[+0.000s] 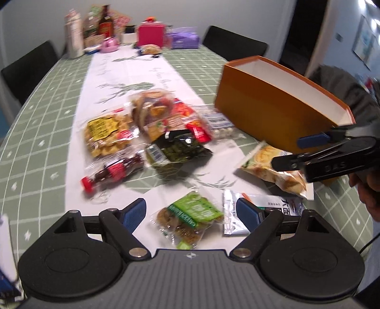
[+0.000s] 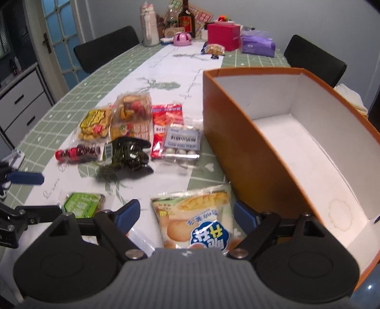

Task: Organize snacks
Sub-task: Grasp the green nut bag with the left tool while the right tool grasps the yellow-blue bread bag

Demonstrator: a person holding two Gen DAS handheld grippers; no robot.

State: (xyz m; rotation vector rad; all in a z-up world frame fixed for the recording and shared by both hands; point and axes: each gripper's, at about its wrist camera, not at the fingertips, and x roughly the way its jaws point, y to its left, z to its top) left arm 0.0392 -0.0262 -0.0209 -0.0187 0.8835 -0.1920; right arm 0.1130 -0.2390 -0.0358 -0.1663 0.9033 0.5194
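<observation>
Snacks [image 2: 133,133] lie beside orange box [image 2: 237,152] (both claws spread wide).

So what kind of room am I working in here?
Most likely a home dining room: a long table under a green checked cloth, black chairs around it, and household clutter such as a bottle and tissue pack at the far end.

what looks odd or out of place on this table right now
Nothing looks spilled or damaged. The snack packets lie loose in an overlapping heap on the white runner, while the orange cardboard box beside them holds nothing. Its white floor carries a faint ring-shaped stain.
</observation>
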